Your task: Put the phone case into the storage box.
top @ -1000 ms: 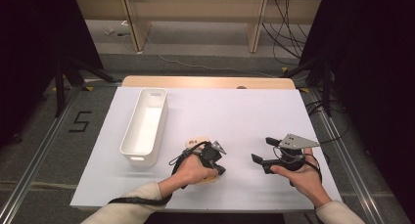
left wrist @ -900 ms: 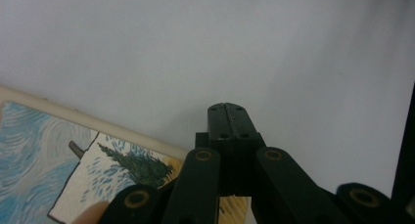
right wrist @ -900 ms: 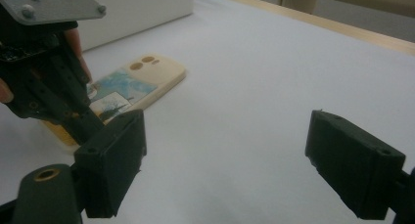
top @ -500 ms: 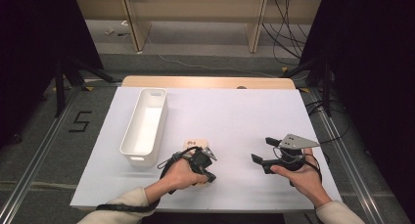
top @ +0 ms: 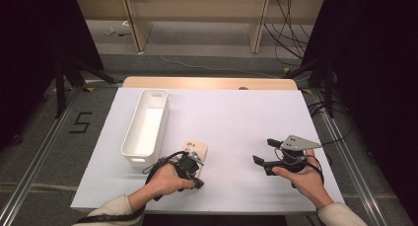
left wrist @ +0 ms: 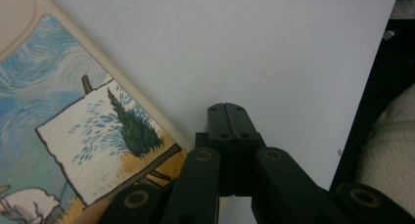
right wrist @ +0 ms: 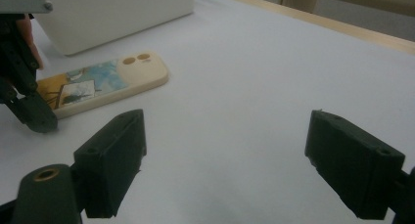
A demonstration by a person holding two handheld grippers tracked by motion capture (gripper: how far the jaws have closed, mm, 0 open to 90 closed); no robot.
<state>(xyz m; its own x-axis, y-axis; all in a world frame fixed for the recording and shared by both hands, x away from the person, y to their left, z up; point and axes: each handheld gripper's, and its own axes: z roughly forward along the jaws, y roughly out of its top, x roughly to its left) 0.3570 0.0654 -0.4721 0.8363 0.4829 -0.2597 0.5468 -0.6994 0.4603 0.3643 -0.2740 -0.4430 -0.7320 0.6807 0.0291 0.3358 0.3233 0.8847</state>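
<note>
Painted phone case [right wrist: 100, 84] lying flat

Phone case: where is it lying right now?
In the high view the phone case lies flat on the table's near-left part, just right of the white bin, by the left hand-held gripper.

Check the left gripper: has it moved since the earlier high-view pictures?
Yes. The left gripper has drawn back toward the near edge of the table, away from the white bin, by the phone case.

White tabletop [top: 236, 117], wood edge at its far side. Grey floor [top: 44, 152] around it, "5" mark [top: 80, 123] left. Wooden shelf legs [top: 135, 21] and cables [top: 288, 23] beyond. Dark sides.
</note>
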